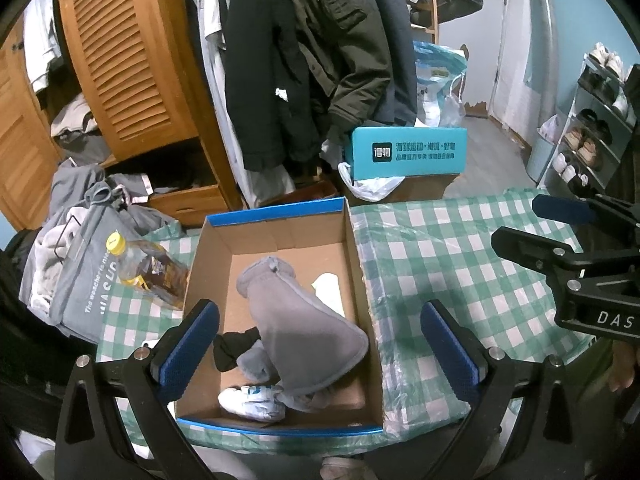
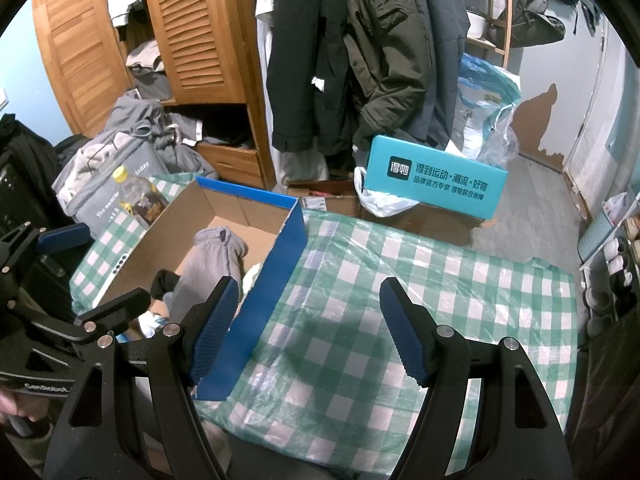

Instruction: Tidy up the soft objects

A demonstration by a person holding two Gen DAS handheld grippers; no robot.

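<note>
An open cardboard shoe box [image 1: 280, 212] with blue rims stands on the green-checked tablecloth [image 1: 440, 260]. Inside lie a grey fleece mitten [image 1: 304, 320], a black sock [image 1: 234, 350], a white-and-blue sock [image 1: 252, 400] and a white cloth piece [image 1: 330, 288]. My left gripper [image 1: 320, 344] hangs open above the box's near half, holding nothing. My right gripper [image 2: 310, 328] is open over the bare tablecloth [image 2: 400, 280], its left finger just outside the box's blue wall [image 2: 280, 256]. The mitten [image 2: 216, 256] shows there too. Each gripper appears in the other's view: right gripper [image 1: 540, 226], left gripper [image 2: 92, 272].
A yellow-capped bottle [image 1: 148, 268] lies left of the box, beside a grey bag of clothes [image 1: 76, 276]. Beyond the table are a teal box [image 1: 408, 152], hanging coats [image 1: 320, 60], a wooden wardrobe [image 1: 120, 60] and a shoe rack [image 1: 592, 128] at the right.
</note>
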